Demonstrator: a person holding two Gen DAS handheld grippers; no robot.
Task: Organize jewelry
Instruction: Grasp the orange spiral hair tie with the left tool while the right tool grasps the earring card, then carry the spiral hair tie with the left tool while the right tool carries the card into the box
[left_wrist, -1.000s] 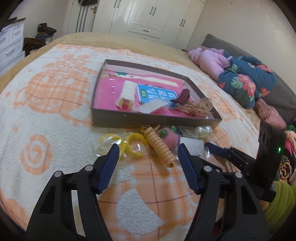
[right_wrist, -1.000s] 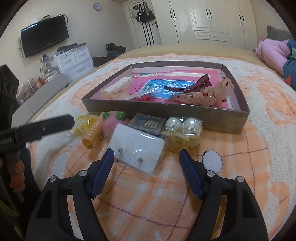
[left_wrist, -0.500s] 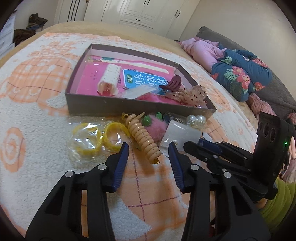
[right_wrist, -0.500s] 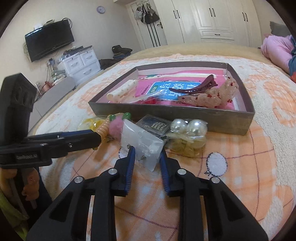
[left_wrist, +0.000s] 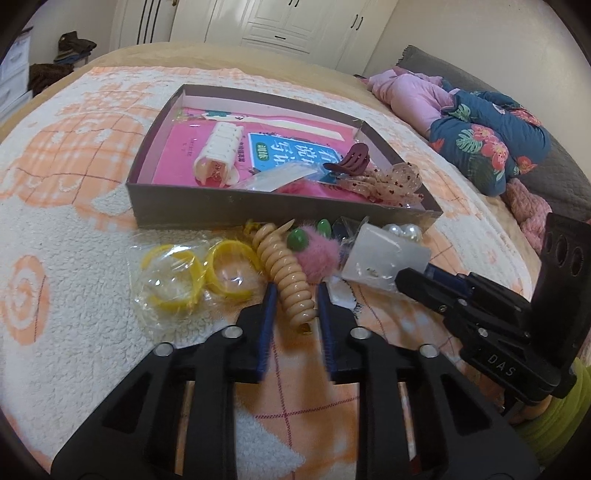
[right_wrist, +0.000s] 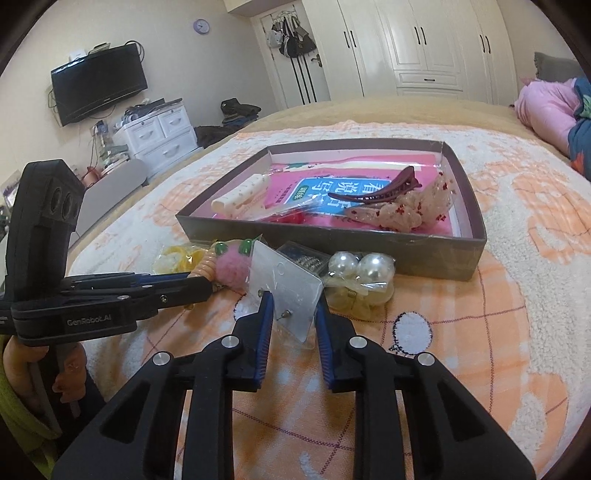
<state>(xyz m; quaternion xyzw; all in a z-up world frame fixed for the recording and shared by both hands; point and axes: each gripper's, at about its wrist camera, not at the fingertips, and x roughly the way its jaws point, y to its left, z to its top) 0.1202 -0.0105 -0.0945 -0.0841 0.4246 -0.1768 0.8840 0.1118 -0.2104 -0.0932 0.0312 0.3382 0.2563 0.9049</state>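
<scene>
I have both grippers down on the loose pile in front of the near wall of the box (left_wrist: 258, 206), which sits about mid-blanket on the bed. My left gripper (left_wrist: 295, 306) has its fingers pressed in on the near end of the beige spiral hair clip (left_wrist: 286, 273), pinching it across the coils. My right gripper (right_wrist: 293, 314) is closing on the clear earring card (right_wrist: 286, 284), whose near corner stands between the pads and looks caught.

The spiral clip is rigid, ribbed plastic — light, and the ridges should stop it sliding, though held by one end it may swing. The earring card is thin, flexible and glossy; I would judge it slippery and likely to bend, so a hold well in from the edge, clear of the two studs, seems safest.

Around them it is crowded. The pink pompom (left_wrist: 319, 256) with green beads touches the spiral clip on its right, and the yellow bangles (left_wrist: 199, 273) in their crinkly wrap lie just to its left, so either could drag along. The pearl pair (right_wrist: 364, 266) in a soft bag lies just beside the card's far right side, and a small clear case (right_wrist: 306, 258) lies behind it. The box's near wall must be cleared on the way in, and its floor already holds a white claw clip (left_wrist: 218, 155), a maroon clip (left_wrist: 349, 162) and a spotted scrunchie (left_wrist: 391, 182).
</scene>
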